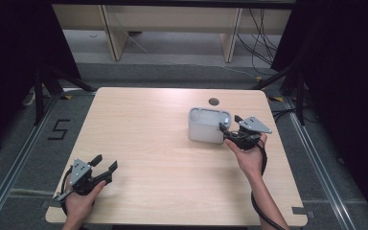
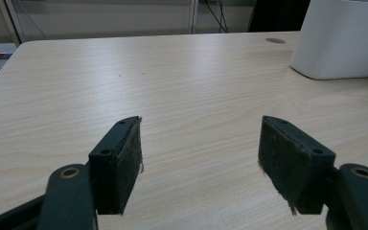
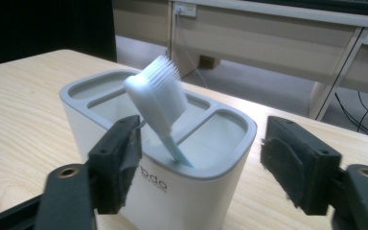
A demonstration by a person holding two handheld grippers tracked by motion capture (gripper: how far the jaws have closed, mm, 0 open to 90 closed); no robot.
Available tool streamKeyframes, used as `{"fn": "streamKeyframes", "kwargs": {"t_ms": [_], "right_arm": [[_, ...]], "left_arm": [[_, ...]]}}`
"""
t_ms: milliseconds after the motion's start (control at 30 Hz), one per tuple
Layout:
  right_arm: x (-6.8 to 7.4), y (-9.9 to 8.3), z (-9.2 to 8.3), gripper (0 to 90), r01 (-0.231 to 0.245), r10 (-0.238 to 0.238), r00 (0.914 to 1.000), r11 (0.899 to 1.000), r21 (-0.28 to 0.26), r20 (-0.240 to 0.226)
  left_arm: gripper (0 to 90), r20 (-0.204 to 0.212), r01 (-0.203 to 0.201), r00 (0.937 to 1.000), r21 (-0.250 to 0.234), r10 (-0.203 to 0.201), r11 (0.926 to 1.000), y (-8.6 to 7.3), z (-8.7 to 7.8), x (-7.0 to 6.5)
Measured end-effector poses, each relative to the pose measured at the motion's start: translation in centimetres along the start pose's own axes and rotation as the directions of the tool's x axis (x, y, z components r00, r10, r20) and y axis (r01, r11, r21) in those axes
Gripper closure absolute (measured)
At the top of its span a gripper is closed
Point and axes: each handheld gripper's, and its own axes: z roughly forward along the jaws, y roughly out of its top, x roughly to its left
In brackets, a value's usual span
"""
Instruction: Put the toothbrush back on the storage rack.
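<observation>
A white holder (image 3: 172, 191) with a grey rim and several compartments stands on the right half of the table (image 1: 153, 143). In the right gripper view a pale blue-white brush (image 3: 155, 93) stands in its near compartment, bristle head up and leaning left. My right gripper (image 3: 201, 163) is open just in front of the holder, jaws wide to either side of its near corner, with the pads off the brush. In the high view it sits against the right side of the holder (image 1: 208, 125). My left gripper (image 1: 106, 162) rests open near the front left edge, nothing between its jaws (image 2: 199, 158).
A round cable hole (image 1: 213, 101) lies in the tabletop behind the holder. In the left gripper view the holder (image 2: 340, 43) stands at the far right. Beyond the far edge are a floor, furniture legs and cables. Dark curtains flank both sides.
</observation>
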Motion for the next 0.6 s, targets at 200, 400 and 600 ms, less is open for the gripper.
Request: {"fn": "streamKeyframes", "kwargs": {"t_ms": [200,400,600], "right_arm": [[0.4,0.1,-0.3,24.2,0.016,-0.016,0.9998,0.999,0.034,0.010],[0.4,0.0,-1.1,24.0,0.028,-0.028,0.9995,0.999,0.029,0.012],[0.4,-0.2,-2.0,23.8,0.039,-0.040,0.9991,0.999,0.033,0.012]], "left_arm": [[31.3,0.000,0.000,1.0000,-0.001,0.000,1.0000,0.0,0.0,0.0],[31.2,-0.002,-0.001,1.0000,0.000,0.001,1.0000,0.0,0.0,0.0],[31.3,-0.003,0.001,1.0000,-0.001,-0.001,1.0000,0.0,0.0,-0.1]]}}
